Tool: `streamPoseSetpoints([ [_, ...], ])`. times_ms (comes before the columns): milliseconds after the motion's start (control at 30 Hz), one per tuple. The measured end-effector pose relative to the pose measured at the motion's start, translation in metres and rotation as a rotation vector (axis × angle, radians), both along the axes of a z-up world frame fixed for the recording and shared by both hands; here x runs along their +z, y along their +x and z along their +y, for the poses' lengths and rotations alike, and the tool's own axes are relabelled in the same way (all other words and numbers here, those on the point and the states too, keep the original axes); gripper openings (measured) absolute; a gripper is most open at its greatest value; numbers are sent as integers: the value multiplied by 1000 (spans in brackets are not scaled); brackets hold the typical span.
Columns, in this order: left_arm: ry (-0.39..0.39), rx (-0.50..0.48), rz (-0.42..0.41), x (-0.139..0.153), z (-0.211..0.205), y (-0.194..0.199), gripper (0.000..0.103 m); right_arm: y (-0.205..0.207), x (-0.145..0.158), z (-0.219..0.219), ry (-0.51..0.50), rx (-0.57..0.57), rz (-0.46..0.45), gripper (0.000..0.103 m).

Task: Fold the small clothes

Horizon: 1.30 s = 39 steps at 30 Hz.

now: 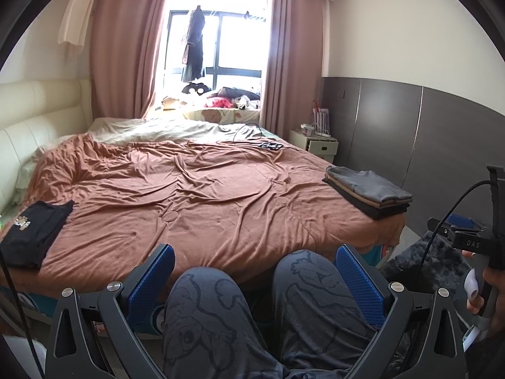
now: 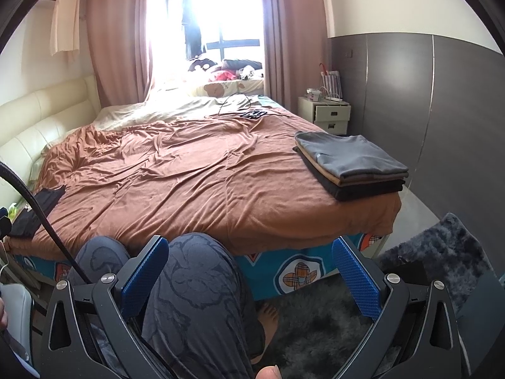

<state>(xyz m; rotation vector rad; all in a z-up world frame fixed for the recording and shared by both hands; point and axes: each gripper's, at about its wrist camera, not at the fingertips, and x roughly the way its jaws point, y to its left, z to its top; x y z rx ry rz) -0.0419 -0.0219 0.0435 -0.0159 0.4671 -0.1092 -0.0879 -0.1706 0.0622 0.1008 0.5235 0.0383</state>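
Left tool (image 1: 254,273): jaws spread wide, empty, above person's knees. Right tool (image 2: 251,263): spread wide, empty. Folded stack (image 2: 350,165) on bed ahead-right of both; black garment (image 1: 33,229) ahead-left.

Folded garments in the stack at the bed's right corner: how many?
3 visible layers in the stack: grey on top, tan in the middle, black at the bottom. Thinner pieces may be hidden between them. A separate black garment lies at the bed's left edge.
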Motion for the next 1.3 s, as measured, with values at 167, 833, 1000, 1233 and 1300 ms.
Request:
streamPoseSetpoints([
  [167, 0, 1, -2, 0, -1, -1, 103, -1, 1, -1, -4, 1, -6, 103],
  [833, 4, 3, -3, 1, -4, -6, 103, -6, 0, -7, -1, 14, -18, 103],
  [1000, 6, 2, -8, 2, -8, -9, 103, -7, -1, -9, -1, 15, -19, 103],
  [1233, 5, 2, -9, 3, -8, -10, 103, -9, -1, -9, 0, 16, -24, 103],
  [1300, 6, 6, -13, 4, -9, -12, 103, -9, -1, -9, 0, 15, -24, 103],
])
